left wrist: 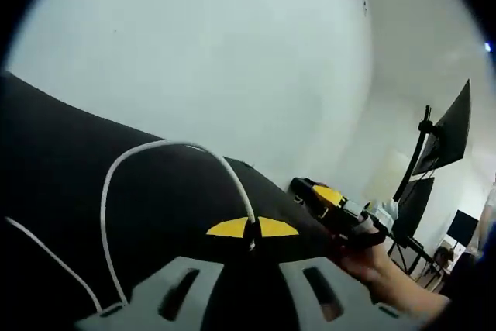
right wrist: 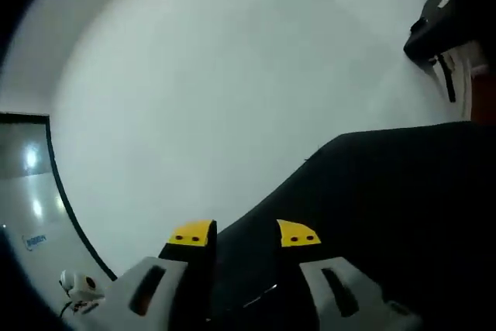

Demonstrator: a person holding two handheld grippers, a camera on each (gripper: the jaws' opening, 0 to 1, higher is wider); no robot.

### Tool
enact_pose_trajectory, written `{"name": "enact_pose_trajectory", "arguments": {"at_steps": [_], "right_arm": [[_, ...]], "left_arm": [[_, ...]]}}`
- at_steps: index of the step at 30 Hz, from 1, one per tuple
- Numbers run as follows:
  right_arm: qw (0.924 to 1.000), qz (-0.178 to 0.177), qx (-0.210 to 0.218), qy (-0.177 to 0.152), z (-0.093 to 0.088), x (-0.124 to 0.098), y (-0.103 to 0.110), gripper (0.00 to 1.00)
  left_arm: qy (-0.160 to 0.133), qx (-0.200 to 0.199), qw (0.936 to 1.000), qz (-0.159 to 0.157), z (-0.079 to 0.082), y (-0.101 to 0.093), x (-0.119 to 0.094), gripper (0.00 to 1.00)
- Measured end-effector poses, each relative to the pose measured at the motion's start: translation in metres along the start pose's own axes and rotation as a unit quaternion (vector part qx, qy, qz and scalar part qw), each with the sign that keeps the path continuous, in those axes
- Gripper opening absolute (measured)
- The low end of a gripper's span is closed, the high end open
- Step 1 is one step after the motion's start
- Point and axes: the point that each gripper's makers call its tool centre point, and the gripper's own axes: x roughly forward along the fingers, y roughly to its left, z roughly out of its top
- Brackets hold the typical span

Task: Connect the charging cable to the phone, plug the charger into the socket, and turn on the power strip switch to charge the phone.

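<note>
In the left gripper view, my left gripper [left wrist: 252,229] has its yellow-tipped jaws closed together on a thin white charging cable [left wrist: 128,162]. The cable arches up from the jaws, curves left and drops back toward the bottom edge. A second white strand [left wrist: 54,257] crosses the black table [left wrist: 62,153] at lower left. My right gripper [left wrist: 335,205] comes in from the right above the table edge, held by a hand [left wrist: 380,265]. In the right gripper view, my right gripper [right wrist: 245,234] stands open over the black table [right wrist: 403,207], with nothing between its fingers.
A plain white wall [left wrist: 232,52] rises behind the table. Dark monitors on a stand [left wrist: 446,133] are at the far right. In the right gripper view, a black object [right wrist: 430,25] is at the upper right and a small white device [right wrist: 77,288] at the lower left.
</note>
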Motion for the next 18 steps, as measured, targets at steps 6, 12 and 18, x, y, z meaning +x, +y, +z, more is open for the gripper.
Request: {"name": "enact_pose_trajectory", "arguments": {"at_steps": [6,12,18], "right_arm": [[1.0,0.002,-0.009,0.003,-0.002,-0.001,0.0,0.28],[1.0,0.002,-0.006,0.002,0.0,-0.001,-0.004,0.28],[1.0,0.003,-0.002,0.001,0.002,0.001,-0.003,0.27]], "left_arm": [[0.013,0.006,0.9999,0.004,-0.008,0.008,-0.003,0.0],[0.037,0.026,0.9989,0.013,-0.014,0.014,-0.007,0.01],[0.063,0.023,0.9974,0.026,-0.022,0.018,-0.013,0.07]]}}
